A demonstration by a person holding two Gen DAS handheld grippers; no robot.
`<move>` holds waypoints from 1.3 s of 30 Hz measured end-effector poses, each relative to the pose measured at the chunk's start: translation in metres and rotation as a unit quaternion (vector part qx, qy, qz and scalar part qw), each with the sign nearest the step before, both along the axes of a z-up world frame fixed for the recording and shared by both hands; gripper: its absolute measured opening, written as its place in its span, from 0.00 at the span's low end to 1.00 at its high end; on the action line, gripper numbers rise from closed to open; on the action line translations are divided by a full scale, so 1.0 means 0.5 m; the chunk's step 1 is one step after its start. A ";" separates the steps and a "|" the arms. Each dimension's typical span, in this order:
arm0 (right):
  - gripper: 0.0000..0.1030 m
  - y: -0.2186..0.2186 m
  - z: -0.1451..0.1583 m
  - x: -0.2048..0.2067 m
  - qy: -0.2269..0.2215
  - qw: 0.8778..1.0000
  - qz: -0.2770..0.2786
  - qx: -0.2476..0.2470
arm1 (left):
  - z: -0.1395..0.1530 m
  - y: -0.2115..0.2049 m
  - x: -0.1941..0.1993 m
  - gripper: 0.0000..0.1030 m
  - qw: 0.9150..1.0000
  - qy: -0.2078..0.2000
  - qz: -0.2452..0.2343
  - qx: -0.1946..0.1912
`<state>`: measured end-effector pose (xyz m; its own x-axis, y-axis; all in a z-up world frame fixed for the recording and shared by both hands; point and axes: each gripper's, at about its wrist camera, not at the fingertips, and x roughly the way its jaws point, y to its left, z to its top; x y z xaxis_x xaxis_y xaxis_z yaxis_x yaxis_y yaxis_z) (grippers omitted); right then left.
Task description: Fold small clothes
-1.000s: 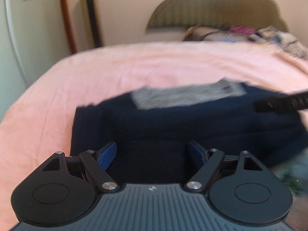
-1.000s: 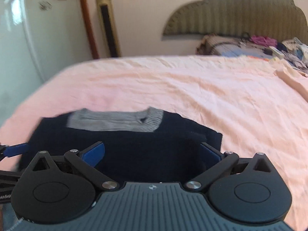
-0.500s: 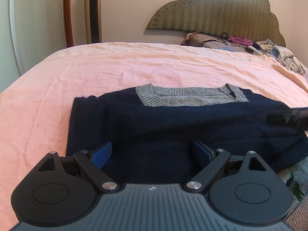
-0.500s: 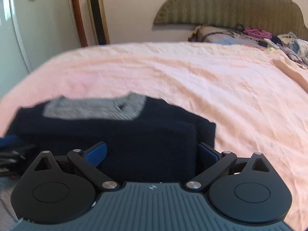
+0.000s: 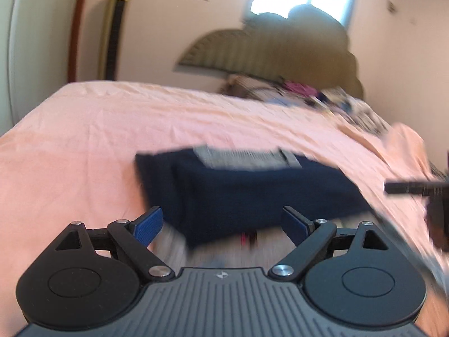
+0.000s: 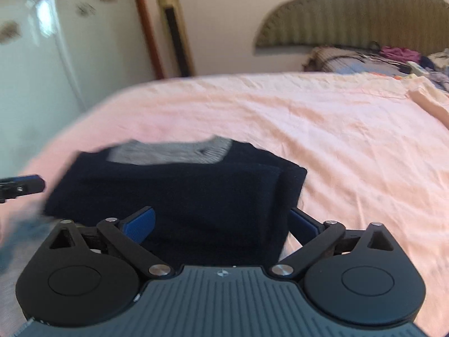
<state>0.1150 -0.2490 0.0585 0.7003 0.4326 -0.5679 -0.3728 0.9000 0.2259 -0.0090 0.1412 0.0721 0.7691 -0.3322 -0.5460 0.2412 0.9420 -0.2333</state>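
We hover both spread, empty grippers, left gripper (image 5: 223,223) and right gripper (image 6: 221,223), over the folded navy sweater (image 6: 179,191) at frame centre; this garment looks finished, so next we fetch another.

— What is seen of the left two-finger gripper (image 5: 223,226)?
— A grey ribbed housing is shown, marked by a small white emblem. Two round black discs are set at its sides, and black link arms are fastened with silver screws. Blue textured pads (image 5: 148,226) are fitted to the fingers.

— And the right two-finger gripper (image 6: 221,224)?
— The same build is seen: grey ribbed body, black discs, silver screws, blue pads (image 6: 139,223).
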 end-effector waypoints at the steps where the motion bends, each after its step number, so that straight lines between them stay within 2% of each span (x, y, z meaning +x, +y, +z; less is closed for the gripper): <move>1: 1.00 -0.020 0.009 -0.025 0.002 1.000 0.006 0.002 | -0.006 0.013 -0.022 0.89 1.000 0.012 -0.008 -0.005; 3: 1.00 -0.054 0.022 -0.068 0.007 1.000 0.010 -0.002 | -0.021 0.024 -0.059 0.89 1.000 0.029 -0.012 -0.005; 5: 1.00 -0.078 0.026 -0.098 0.008 1.000 0.001 -0.008 | -0.033 0.013 -0.087 0.89 1.000 0.020 -0.005 0.017; 9: 1.00 -0.098 0.007 -0.120 0.030 0.999 -0.017 -0.014 | -0.062 -0.016 -0.085 0.87 0.999 0.037 -0.007 0.031; 12: 0.99 -0.090 -0.013 -0.127 0.049 0.998 -0.019 -0.023 | -0.072 -0.030 -0.069 0.52 0.997 0.047 0.019 0.062; 13: 0.99 -0.088 -0.015 -0.128 0.049 0.998 -0.022 -0.026 | -0.074 -0.031 -0.061 0.49 0.995 0.052 0.029 0.076; 15: 0.99 -0.092 -0.016 -0.137 0.042 0.999 -0.028 -0.021 | -0.079 -0.024 -0.051 0.50 0.994 0.059 0.034 0.081; 17: 0.99 -0.106 -0.017 -0.137 0.044 0.999 -0.031 -0.001 | -0.081 -0.015 -0.046 0.51 0.995 0.062 0.040 0.071; 20: 0.99 -0.111 -0.020 -0.136 0.057 0.998 -0.026 -0.002 | -0.082 -0.004 -0.040 0.51 0.995 0.069 0.049 0.051; 22: 0.93 -0.100 -0.021 -0.135 0.063 0.998 -0.010 -0.008 | -0.083 -0.006 -0.037 0.50 0.995 0.069 0.052 0.049; 23: 0.87 -0.089 -0.020 -0.135 0.060 0.998 0.000 -0.014 | -0.082 -0.010 -0.037 0.50 0.995 0.068 0.051 0.050; 24: 0.79 -0.075 -0.019 -0.135 0.054 0.998 0.011 -0.026 | -0.079 -0.012 -0.038 0.50 0.995 0.067 0.051 0.050; 26: 0.72 -0.044 -0.018 -0.133 0.043 0.997 0.031 -0.061 | -0.071 -0.016 -0.040 0.50 0.996 0.063 0.046 0.048; 29: 0.71 -0.012 -0.032 -0.115 0.056 0.993 0.053 -0.094 | -0.068 -0.017 -0.039 0.50 0.996 0.065 0.042 0.055; 33: 0.60 0.002 -0.053 -0.092 0.082 0.987 0.059 -0.121 | -0.075 -0.012 -0.041 0.50 0.994 0.074 0.049 0.057; 34: 0.59 0.003 -0.051 -0.092 0.080 0.987 0.059 -0.124 | -0.074 -0.012 -0.044 0.50 0.994 0.073 0.050 0.057; 36: 0.47 0.005 -0.039 -0.101 0.062 0.987 0.049 -0.141 | -0.075 -0.013 -0.050 0.50 0.995 0.071 0.048 0.056; 39: 0.48 -0.003 -0.022 -0.110 0.060 0.988 0.057 -0.132 | -0.080 -0.017 -0.050 0.50 0.995 0.073 0.042 0.060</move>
<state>0.0601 -0.2503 0.0476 0.5773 0.3303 -0.7467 -0.4593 0.8875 0.0375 -0.0340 0.1326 0.0321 0.7005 -0.1953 -0.6864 0.1323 0.9807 -0.1440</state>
